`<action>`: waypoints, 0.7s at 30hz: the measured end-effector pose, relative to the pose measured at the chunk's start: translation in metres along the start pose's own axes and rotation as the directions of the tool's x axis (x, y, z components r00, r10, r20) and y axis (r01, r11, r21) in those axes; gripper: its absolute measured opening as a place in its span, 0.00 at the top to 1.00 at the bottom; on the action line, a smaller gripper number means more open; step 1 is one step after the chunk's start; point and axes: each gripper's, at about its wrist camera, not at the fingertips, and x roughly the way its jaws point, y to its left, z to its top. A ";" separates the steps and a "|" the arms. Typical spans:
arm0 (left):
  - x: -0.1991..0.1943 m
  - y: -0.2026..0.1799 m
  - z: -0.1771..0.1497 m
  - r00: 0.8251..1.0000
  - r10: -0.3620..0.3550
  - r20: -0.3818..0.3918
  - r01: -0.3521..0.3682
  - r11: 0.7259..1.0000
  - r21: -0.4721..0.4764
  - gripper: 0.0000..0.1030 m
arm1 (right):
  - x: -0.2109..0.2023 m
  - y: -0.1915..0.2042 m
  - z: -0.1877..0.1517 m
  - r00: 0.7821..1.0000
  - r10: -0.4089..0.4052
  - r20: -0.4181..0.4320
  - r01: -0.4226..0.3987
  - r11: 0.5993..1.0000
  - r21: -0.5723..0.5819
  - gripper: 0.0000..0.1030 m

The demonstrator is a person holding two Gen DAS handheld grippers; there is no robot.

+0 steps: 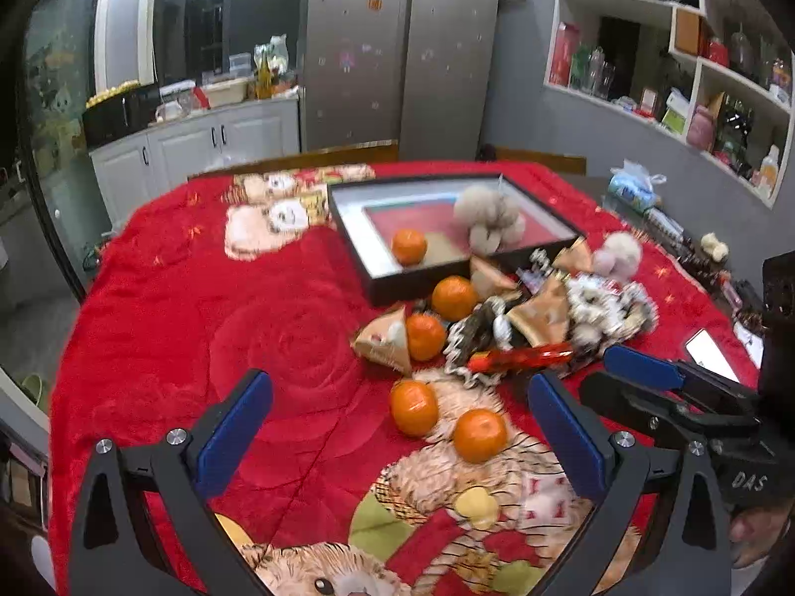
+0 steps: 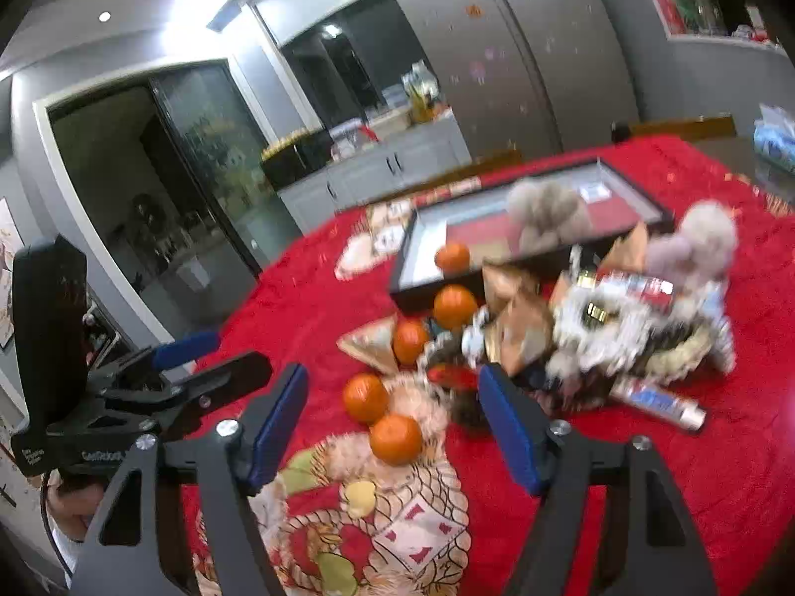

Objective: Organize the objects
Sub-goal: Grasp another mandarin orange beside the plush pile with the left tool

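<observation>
Several oranges lie on a red blanket (image 1: 198, 298); the two nearest (image 1: 479, 434) (image 2: 396, 438) sit just ahead of both grippers. A black tray (image 1: 397, 285) (image 2: 412, 293) holds one orange (image 1: 409, 246) and a fluffy plush (image 1: 489, 218). Beside it is a pile of tinsel and snack packets (image 1: 596, 303) (image 2: 596, 328), with a red wrapper (image 1: 521, 357) in front. My left gripper (image 1: 402, 412) stands wide open above the cloth, holding nothing. My right gripper (image 2: 393, 372) is open too, its pads apart from the oranges, and shows at the right of the left wrist view (image 1: 616, 377).
A silver tube (image 2: 656, 402) lies at the pile's right. A phone (image 1: 710, 352) and a plastic bag (image 1: 633, 188) sit along the table's right side. Behind the table stand a fridge (image 1: 397, 49), wall shelves (image 1: 695, 74) and a cabinet counter (image 1: 198, 139).
</observation>
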 end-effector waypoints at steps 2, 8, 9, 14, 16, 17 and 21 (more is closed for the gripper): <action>0.014 0.004 -0.004 0.999 0.000 -0.033 0.000 1.000 -0.001 0.00 | 0.012 -0.002 -0.006 0.999 0.003 -0.036 -0.003 1.000 0.005 0.39; 0.044 0.014 -0.010 0.996 -0.013 -0.088 0.013 1.000 -0.007 0.01 | 0.038 0.000 -0.018 0.995 -0.016 -0.103 0.014 1.000 -0.023 0.46; 0.048 0.016 -0.011 0.995 -0.015 -0.094 0.015 1.000 -0.009 0.01 | 0.041 0.000 -0.018 0.994 -0.016 -0.110 0.013 1.000 -0.026 0.47; 0.066 0.020 -0.014 0.992 -0.025 -0.123 0.025 1.000 -0.003 0.05 | 0.055 0.001 -0.022 0.989 -0.008 -0.147 0.004 0.999 -0.033 0.47; 0.074 0.019 -0.015 0.989 -0.034 -0.144 0.035 0.999 0.004 0.10 | 0.061 0.000 -0.024 0.987 -0.020 -0.162 0.013 0.999 -0.041 0.48; 0.078 0.018 -0.016 0.987 -0.038 -0.156 0.040 0.999 0.009 0.12 | 0.064 0.000 -0.026 0.985 -0.031 -0.169 0.023 0.999 -0.048 0.49; 0.085 0.016 -0.020 0.985 -0.083 -0.154 0.087 0.996 0.018 0.23 | 0.076 -0.010 -0.030 0.978 0.012 -0.211 -0.010 1.000 0.014 0.53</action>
